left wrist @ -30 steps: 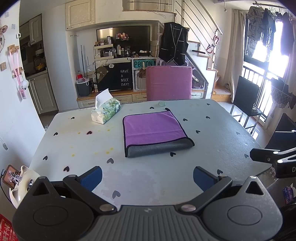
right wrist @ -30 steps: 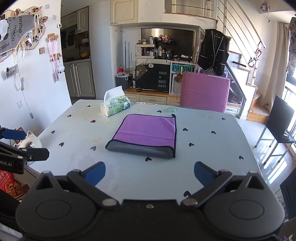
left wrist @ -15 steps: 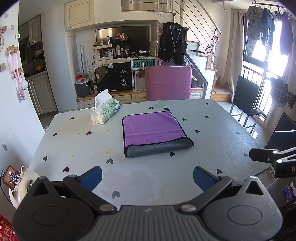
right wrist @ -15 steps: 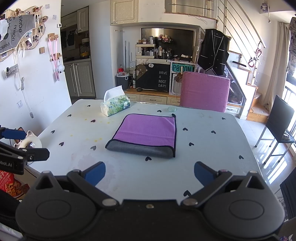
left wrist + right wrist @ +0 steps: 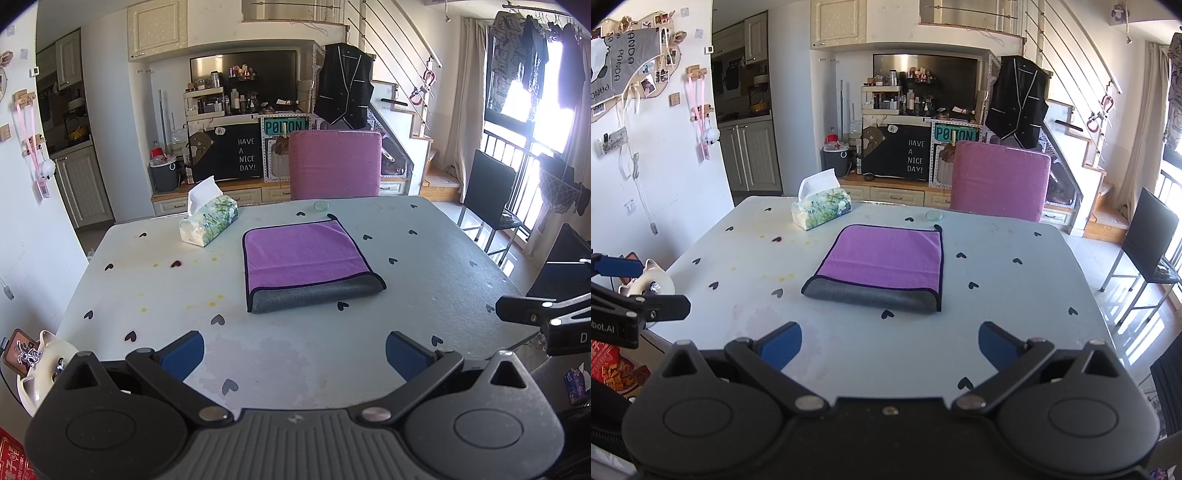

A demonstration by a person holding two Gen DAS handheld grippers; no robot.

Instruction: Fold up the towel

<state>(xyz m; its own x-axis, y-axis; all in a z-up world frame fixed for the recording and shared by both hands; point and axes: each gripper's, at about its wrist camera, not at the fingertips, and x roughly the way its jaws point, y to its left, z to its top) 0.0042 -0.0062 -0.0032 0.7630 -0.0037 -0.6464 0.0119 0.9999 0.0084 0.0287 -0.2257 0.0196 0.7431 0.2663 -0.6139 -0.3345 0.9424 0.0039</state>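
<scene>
A purple towel [image 5: 303,254] with a grey underside lies folded flat in the middle of the pale table [image 5: 147,280], grey fold edge toward me. It also shows in the right wrist view [image 5: 886,258]. My left gripper [image 5: 294,350] is open and empty, held back above the table's near edge, well short of the towel. My right gripper [image 5: 890,341] is open and empty, also near the front edge. Each gripper shows at the side of the other's view.
A tissue box [image 5: 208,223] stands at the back left of the table [image 5: 1015,295]. A small glass dish [image 5: 320,205] sits behind the towel. A pink chair [image 5: 334,164] stands at the far side, a black chair [image 5: 487,195] at the right.
</scene>
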